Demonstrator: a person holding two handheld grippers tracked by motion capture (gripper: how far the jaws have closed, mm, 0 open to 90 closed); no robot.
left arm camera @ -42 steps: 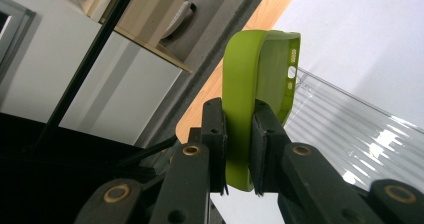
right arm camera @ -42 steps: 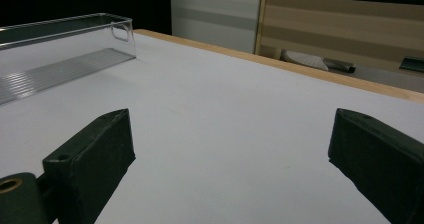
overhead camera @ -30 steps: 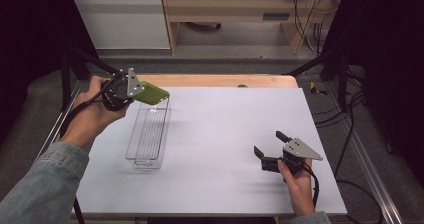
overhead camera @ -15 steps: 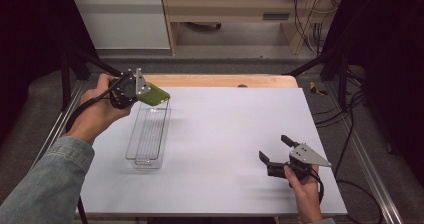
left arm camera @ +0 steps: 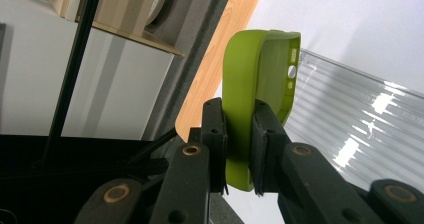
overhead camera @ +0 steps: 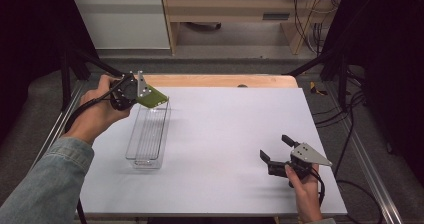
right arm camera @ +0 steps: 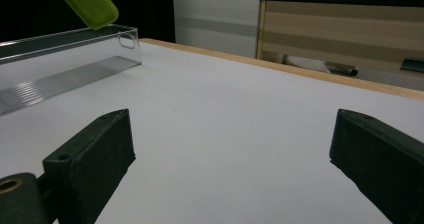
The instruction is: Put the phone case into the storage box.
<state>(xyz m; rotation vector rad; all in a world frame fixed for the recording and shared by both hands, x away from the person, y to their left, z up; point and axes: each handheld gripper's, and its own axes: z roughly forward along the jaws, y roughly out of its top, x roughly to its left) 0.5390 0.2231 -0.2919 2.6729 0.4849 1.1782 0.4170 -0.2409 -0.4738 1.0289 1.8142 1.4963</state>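
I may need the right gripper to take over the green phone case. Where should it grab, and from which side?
Probably the free far end of the green phone case, which juts past the left gripper above the clear tray's far end. Come from the table's open middle, jaws across the thin shell edge as the left gripper's are; the right gripper is already open.

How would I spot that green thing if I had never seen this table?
Start at the white table and find the clear plastic tray on its left side. Above the tray's far end, the left claw pinches a lime-green phone case, the table's single brightly coloured item.
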